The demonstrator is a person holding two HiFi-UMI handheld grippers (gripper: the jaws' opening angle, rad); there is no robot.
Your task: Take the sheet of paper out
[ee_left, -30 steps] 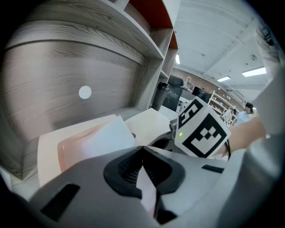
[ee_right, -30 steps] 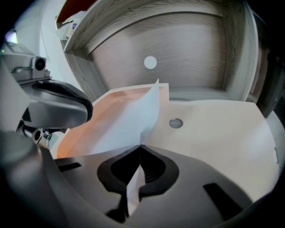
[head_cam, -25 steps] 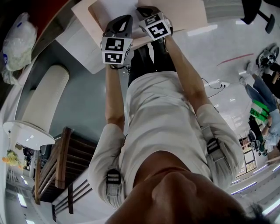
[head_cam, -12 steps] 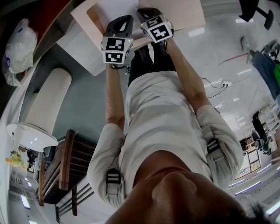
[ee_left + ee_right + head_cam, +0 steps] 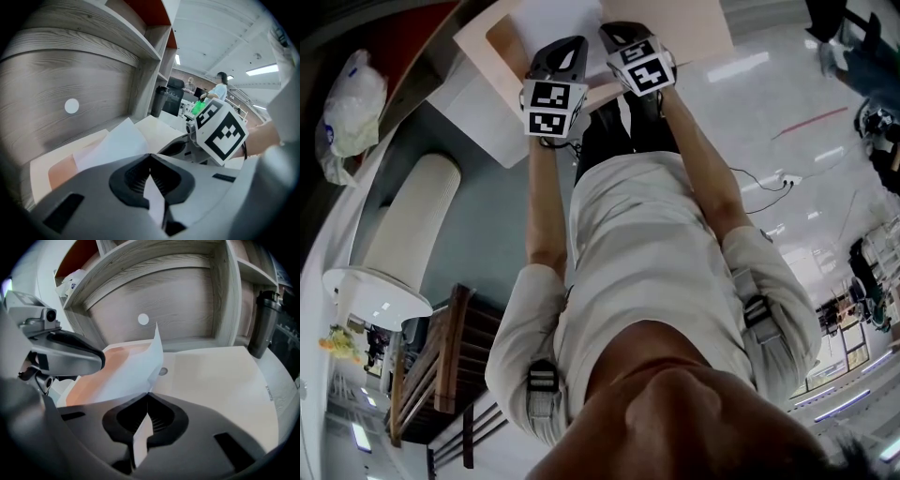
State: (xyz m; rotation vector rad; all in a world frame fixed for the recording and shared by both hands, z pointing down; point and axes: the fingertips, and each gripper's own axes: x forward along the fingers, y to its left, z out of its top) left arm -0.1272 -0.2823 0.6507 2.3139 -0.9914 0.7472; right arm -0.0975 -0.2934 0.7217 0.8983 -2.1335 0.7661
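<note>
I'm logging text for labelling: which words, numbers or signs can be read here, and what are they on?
No readable words or numbers anywhere.
Left marker cube: black-and-white square pattern, no letters.
Right marker cube: the same kind of pattern, no letters.
Plastic bag: small blue print, too blurred to read.
Sheet of paper: blank where it shows.

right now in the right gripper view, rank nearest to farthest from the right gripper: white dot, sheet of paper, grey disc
1. sheet of paper, clamped by the right gripper itself.
2. grey disc, on the desk just right of the paper.
3. white dot, on the wooden back panel, farthest.
</note>
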